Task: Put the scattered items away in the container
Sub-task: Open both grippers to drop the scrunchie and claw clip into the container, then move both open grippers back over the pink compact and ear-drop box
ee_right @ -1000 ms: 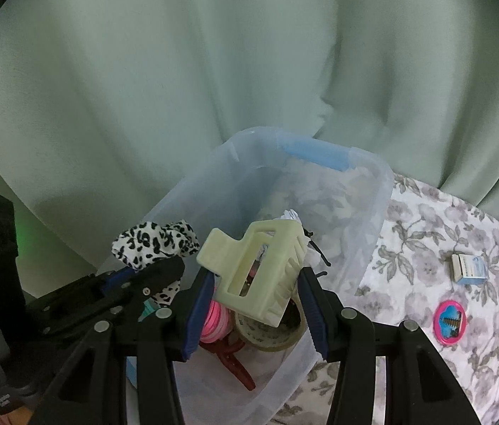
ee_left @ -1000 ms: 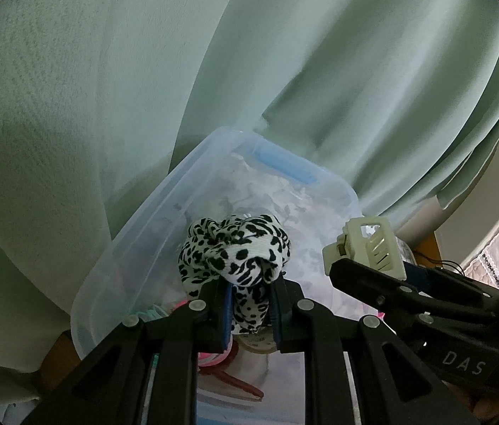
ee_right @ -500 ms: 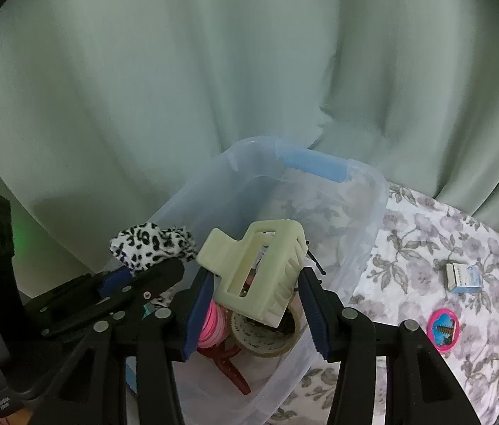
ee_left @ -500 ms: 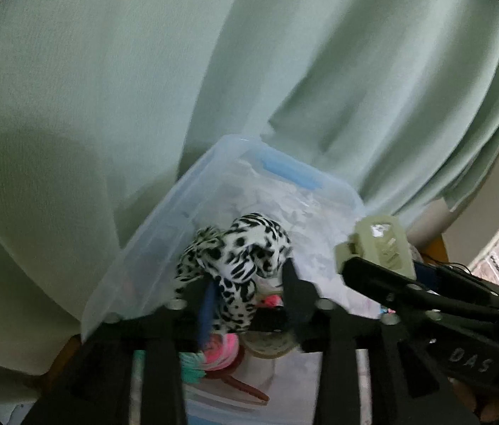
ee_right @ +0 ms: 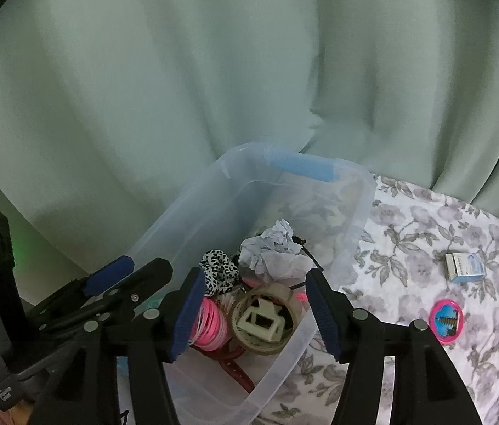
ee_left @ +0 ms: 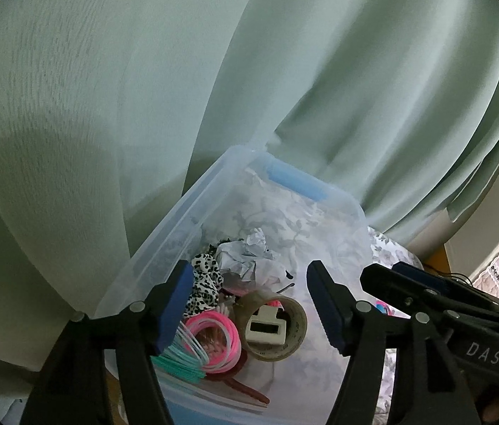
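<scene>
While both pairs of jaws are spread wide with nothing between them, the left gripper (ee_left: 249,304) and the right gripper (ee_right: 253,310) are held above the clear container (ee_right: 185,212). Beyond the left gripper's left jaw the leopard-print scrunchie (ee_left: 205,281) is seen lying inside. Between the right gripper's 2 jaws the cream hair claw (ee_right: 261,322) is seen resting within the tape roll (ee_right: 267,349), and to their right a pink round item (ee_right: 447,318) and a small box (ee_right: 465,265) are left on the floral cloth (ee_right: 408,248).

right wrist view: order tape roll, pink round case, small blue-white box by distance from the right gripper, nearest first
1. tape roll, in the container, just ahead between the open fingers of the right gripper.
2. pink round case, on the floral cloth, off to the right.
3. small blue-white box, same cloth, farther back right.
</scene>
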The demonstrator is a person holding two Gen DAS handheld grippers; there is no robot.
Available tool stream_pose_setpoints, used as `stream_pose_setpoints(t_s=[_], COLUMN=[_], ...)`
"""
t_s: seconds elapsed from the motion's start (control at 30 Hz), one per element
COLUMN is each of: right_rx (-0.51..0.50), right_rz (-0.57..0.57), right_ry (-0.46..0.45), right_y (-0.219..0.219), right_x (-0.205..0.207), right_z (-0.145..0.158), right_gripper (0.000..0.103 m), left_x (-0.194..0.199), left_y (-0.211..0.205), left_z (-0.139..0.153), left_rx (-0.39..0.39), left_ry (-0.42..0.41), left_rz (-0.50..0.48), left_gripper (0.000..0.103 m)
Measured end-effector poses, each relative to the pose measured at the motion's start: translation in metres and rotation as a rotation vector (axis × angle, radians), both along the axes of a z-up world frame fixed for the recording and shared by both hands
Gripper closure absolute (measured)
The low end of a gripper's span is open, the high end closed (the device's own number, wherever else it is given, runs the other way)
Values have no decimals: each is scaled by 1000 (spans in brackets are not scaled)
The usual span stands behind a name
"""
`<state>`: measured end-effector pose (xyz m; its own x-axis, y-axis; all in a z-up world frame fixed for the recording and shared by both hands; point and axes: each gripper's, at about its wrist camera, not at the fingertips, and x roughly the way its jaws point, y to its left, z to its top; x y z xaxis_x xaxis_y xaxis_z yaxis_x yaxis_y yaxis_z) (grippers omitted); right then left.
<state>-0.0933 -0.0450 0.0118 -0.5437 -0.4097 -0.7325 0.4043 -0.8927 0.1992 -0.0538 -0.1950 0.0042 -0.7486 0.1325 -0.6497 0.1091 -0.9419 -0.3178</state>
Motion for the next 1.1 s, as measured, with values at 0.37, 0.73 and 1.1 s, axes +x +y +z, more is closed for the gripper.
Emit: stream_pose_setpoints(t_s=[0.37,0.73,1.1], right_rx=[-38,-110,-213], right_rz=[-8,-56,-208], right_ry=[26,83,161], right_y=[15,62,155], right_x=[12,35,68], right_z=[12,33,50], right_gripper=[40,40,39], left_x=[5,22,35], left_y=[16,63,141], left_z=[16,48,66], left_rx=[-25,-75,-97], left_ry=[10,44,106], left_rz=[-7,-38,-164], left_gripper=[35,35,35])
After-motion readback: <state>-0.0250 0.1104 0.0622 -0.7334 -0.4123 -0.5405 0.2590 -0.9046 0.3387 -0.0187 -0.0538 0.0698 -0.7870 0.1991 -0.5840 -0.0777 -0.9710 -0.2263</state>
